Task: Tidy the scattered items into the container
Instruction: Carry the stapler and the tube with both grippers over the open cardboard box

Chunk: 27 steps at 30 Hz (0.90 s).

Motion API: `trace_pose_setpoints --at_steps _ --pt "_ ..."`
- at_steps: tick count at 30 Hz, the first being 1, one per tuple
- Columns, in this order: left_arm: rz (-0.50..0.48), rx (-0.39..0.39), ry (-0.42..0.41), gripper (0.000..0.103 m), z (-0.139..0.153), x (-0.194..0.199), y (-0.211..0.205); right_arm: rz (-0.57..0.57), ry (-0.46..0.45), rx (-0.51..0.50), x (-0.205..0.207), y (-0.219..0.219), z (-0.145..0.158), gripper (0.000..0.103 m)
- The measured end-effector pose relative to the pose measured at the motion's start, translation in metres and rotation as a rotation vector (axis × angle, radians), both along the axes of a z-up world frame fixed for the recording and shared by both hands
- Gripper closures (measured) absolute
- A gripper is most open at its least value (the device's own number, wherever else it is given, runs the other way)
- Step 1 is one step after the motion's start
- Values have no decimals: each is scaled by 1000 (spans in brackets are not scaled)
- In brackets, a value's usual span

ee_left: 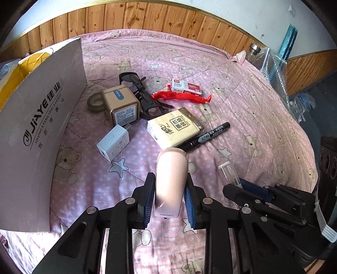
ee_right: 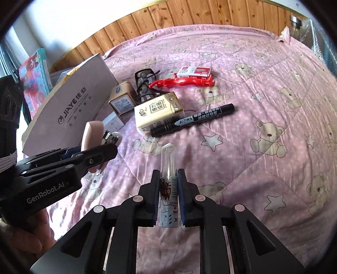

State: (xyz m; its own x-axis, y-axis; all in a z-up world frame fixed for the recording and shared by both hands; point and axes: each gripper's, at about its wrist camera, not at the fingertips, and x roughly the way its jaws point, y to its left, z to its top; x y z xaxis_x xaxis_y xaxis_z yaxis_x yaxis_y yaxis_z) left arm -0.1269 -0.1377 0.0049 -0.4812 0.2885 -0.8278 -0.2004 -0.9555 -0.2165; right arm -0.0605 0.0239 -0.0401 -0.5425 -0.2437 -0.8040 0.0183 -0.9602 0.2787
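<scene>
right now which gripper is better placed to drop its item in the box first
Left, probably. The left gripper, shut on the pink stapler, is beside the cardboard box; the right gripper, holding the clear-capped tube, sits farther away.

Left gripper [ee_left: 168, 200], right gripper [ee_right: 168, 198]: fingers clamped, side by side.

A bed fills most of both views, covered by a pink quilt [ee_left: 242, 88] dotted white and printed with teddy bears and stars, its surface creased by stitched seams. Along the top of the frame runs knotty wooden wall panelling [ee_left: 160, 19] with a pale trim strip, and a white wall [ee_left: 263, 14] rises above it. At the upper right of the left wrist view, clear bubble wrap [ee_left: 271, 63] lies past the bed edge. Daylight falls brightly from the upper left of the right wrist view.
</scene>
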Motion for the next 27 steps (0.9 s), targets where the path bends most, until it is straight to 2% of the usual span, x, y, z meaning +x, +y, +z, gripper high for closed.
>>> trace_pose_setpoints --at_steps 7,15,27 --pt "10 37 62 75 26 19 -12 13 41 0 12 -15 20 86" --pt "20 77 107 75 43 41 -26 24 72 8 32 -34 36 86" --pt "67 71 203 75 70 66 -54 57 95 25 44 -62 49 86"
